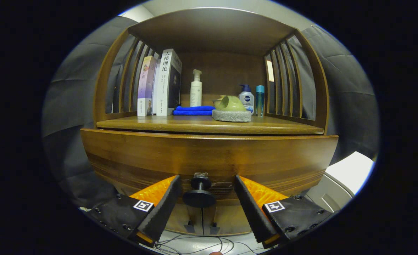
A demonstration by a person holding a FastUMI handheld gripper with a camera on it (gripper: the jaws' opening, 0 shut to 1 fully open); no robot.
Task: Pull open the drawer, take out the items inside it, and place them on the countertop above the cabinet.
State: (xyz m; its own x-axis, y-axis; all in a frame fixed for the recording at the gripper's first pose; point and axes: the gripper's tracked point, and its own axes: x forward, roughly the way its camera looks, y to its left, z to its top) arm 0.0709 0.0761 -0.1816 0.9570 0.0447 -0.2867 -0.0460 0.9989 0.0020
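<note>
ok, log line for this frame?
phase: pre-grasp | gripper: open, straddling drawer knob, no contact | drawer: closed | countertop: bottles, books, cloth

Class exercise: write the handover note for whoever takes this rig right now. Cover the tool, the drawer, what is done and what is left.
Tool: open, one finger on each side of the drawer knob, neither touching it.
Drawer: shut, contents hidden.
Countertop: holds books, bottles, a blue cloth and a sponge.
Done: tool lined up on the knob.
Left: grip the knob, pull the drawer open, lift the items onto the countertop.
</note>
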